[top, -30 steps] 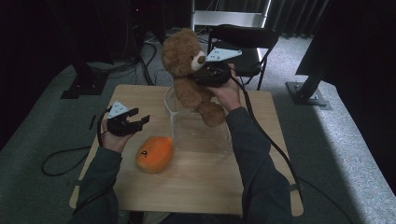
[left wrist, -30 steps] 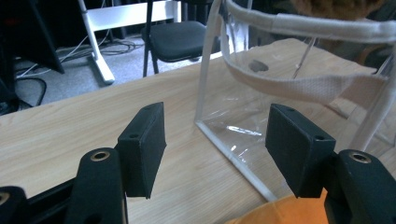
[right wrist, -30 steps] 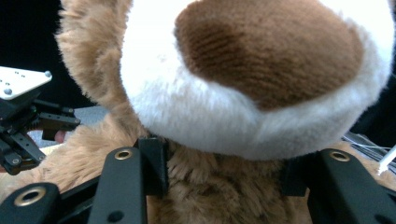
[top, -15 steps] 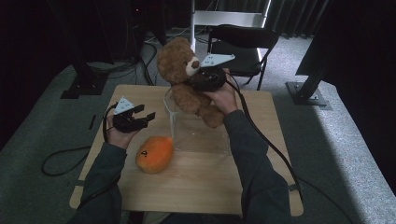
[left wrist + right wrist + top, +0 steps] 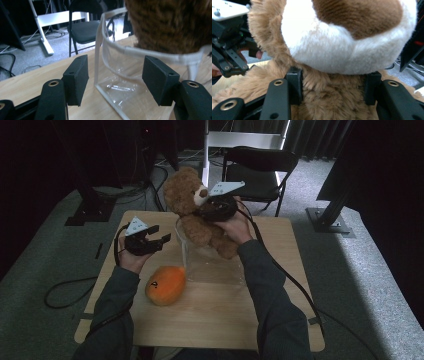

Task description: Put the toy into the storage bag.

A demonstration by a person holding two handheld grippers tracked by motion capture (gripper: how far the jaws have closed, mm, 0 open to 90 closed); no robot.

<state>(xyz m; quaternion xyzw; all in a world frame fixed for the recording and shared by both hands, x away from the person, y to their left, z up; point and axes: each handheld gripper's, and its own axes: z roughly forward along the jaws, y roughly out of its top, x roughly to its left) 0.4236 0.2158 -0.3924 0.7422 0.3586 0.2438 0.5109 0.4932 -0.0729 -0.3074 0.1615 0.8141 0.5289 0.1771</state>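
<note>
One hand-held gripper (image 5: 332, 92), the right, clamps the teddy bear (image 5: 197, 215) above the clear pouch (image 5: 212, 260).

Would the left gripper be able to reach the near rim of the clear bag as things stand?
Probably yes: the left gripper is open and empty, the clear bag stands just ahead of it, and the teddy bear hangs above the opening, not in between.

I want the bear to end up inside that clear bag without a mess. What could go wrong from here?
The bag stands free: the left gripper is open beside it, not on its rim, so the bear's legs may tip or push it.
The right gripper pinches the bear just under its head; the soft body could fold or catch on the rim.
A sliding bag might knock the orange toy beside it.
</note>
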